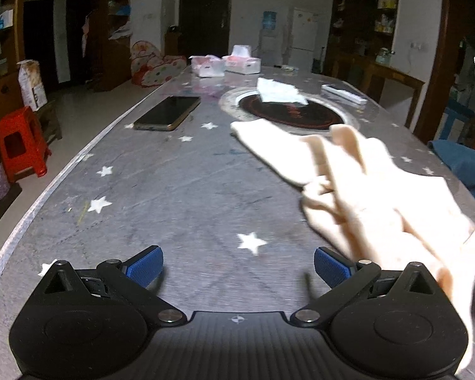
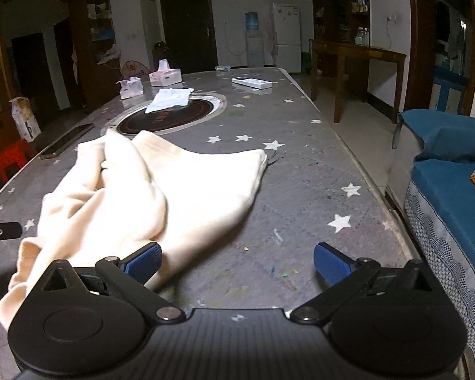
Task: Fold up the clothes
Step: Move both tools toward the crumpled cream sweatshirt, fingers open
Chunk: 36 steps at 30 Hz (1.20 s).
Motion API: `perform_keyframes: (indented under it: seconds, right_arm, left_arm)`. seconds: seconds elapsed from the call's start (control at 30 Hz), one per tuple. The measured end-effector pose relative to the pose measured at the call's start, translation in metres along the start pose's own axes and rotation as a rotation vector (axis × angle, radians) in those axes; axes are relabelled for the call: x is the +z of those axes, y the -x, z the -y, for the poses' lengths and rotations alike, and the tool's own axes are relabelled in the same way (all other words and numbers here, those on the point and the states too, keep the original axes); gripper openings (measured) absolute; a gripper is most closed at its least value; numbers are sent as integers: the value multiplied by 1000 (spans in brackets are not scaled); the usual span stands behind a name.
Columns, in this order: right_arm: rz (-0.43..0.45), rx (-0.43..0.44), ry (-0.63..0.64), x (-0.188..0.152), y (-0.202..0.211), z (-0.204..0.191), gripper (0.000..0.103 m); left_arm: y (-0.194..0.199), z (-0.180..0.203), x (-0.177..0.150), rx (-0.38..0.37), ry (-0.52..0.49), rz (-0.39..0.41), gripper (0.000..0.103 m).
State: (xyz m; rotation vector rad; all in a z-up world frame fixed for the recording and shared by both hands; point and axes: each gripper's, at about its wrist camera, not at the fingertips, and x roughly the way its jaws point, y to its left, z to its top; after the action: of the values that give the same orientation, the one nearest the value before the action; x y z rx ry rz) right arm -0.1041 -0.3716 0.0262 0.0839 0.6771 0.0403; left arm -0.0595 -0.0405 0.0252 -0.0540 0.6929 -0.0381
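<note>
Garment: cream cloth (image 2: 148,190) lies rumpled on the star-patterned tabletop (image 1: 161,196), between the two claws.
Left claw (image 1: 239,266): jaws spread wide, nothing gripped; cloth just beside its right finger.
Right claw (image 2: 237,264): jaws spread wide, nothing gripped; cloth beside its left finger.
Beyond: phone (image 1: 167,112), tissue boxes (image 1: 242,63).

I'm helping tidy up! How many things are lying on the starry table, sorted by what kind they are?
Cream garment: 1
Tissue boxes: 2
Loose white tissue sheet: 1
Phone: 1
White remote control: 1
Small item at the far edge, too small to identify: 1
Total: 7
</note>
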Motion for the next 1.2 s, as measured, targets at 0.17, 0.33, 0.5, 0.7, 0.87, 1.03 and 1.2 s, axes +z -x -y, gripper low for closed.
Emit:
perform_keyframes:
  seconds: [0.17,0.33,0.5,0.7,0.87,1.03,1.2]
  right_arm:
    - [12,21,9,-2,8,-5,103]
    - [28,39,6,-3,17,-8,103]
    - [39,51,2,-5,24,-9,103]
    - [44,63,8,-7,29,-14,103]
    - [44,75,18,-10,32,-21,103]
    - [41,80,28,-13,33,-25,103]
    - [38,86,32,-14,33,-28,103]
  left_arm:
    - [7,9,1,-22,-2,7,103]
    - [14,17,0,-36,-10,19,103]
    - [21,23,0,-50,-17,26,103]
    - [28,27,-2,-67,-21,31,103]
    - [31,29,-3,-76,-25,36,103]
    - [32,32,-3,-81,-29,35,103]
    - [32,35,-4,-85,-36,30,103]
